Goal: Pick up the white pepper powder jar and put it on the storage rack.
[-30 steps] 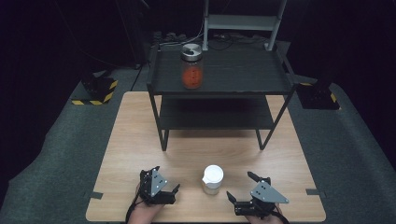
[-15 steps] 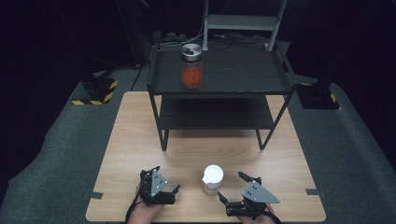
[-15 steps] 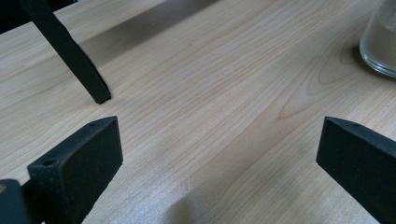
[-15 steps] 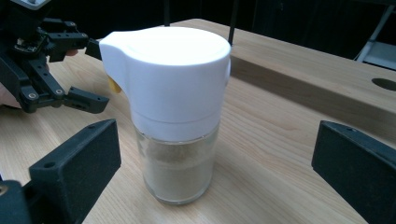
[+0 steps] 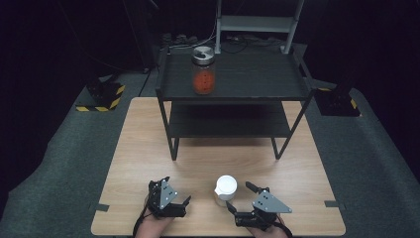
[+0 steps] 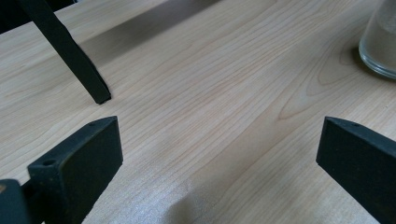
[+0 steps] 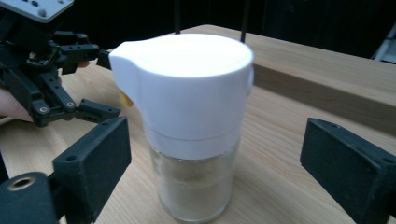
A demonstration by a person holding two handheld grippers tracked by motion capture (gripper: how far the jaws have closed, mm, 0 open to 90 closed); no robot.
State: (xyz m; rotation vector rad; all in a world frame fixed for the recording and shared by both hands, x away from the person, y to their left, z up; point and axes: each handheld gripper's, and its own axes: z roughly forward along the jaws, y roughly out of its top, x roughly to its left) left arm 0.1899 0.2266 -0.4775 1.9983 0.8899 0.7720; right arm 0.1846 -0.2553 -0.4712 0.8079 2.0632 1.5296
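A glass shaker jar [image 5: 225,189] with a white lid stands upright on the wooden table [image 5: 148,148], near its front edge. It holds pale powder [image 7: 194,186]. My right gripper [image 5: 238,195] is just right of the jar and points left at it. In the right gripper view the jar stands between the jaws of my right gripper [image 7: 215,158], with a gap on each side. Those jaws have just been closing, and neither pad touches the glass. My left gripper [image 5: 177,190] rests open to the jar's left, with only bare wood between the jaws of my left gripper [image 6: 219,154].
A black two-tier shelf [image 5: 237,94] stands at the back of the table, with a metal-lidded jar of orange contents [image 5: 203,72] on its top tier. One shelf leg [image 6: 70,56] shows in the left gripper view. Dark floor surrounds the table.
My right gripper has shifted a little left and turned toward the shaker jar, and its jaws stand narrower. The left gripper and the jar have not moved.
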